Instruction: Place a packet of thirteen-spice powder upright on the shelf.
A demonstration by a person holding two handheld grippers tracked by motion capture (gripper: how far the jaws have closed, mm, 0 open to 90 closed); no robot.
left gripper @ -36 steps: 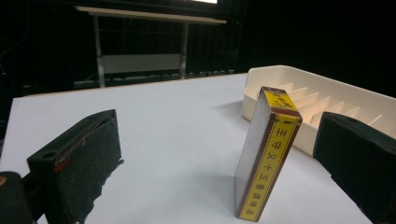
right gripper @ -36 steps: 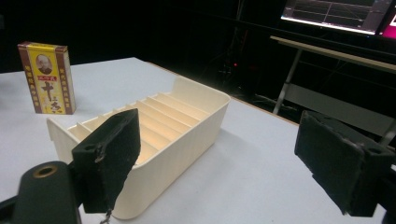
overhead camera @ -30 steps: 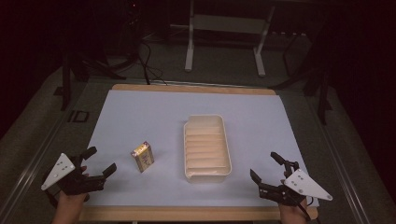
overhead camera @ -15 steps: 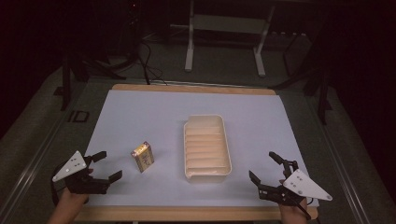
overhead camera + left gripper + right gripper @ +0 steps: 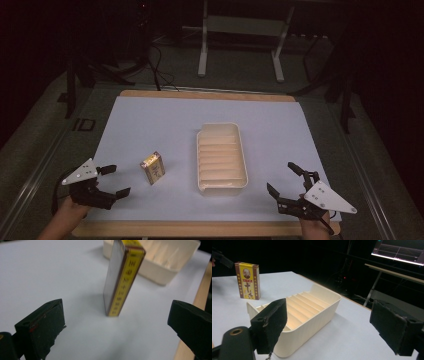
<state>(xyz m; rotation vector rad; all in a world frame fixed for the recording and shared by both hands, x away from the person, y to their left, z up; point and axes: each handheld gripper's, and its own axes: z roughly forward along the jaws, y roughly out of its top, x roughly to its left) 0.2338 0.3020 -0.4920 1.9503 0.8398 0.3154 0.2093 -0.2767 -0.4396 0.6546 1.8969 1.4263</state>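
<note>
The small yellow box (image 5: 152,168) stands upright on the white-covered bench (image 5: 150,120), just to the left of the cream ribbed tray (image 5: 221,158) and apart from it. The left tongs (image 5: 113,181) sit farther left of the tray, near the bench's front edge, jaws spread wide and aimed at the box with nothing between them. The right tongs (image 5: 287,178) rest off the tray's front right corner, also wide open and holding nothing.
</note>
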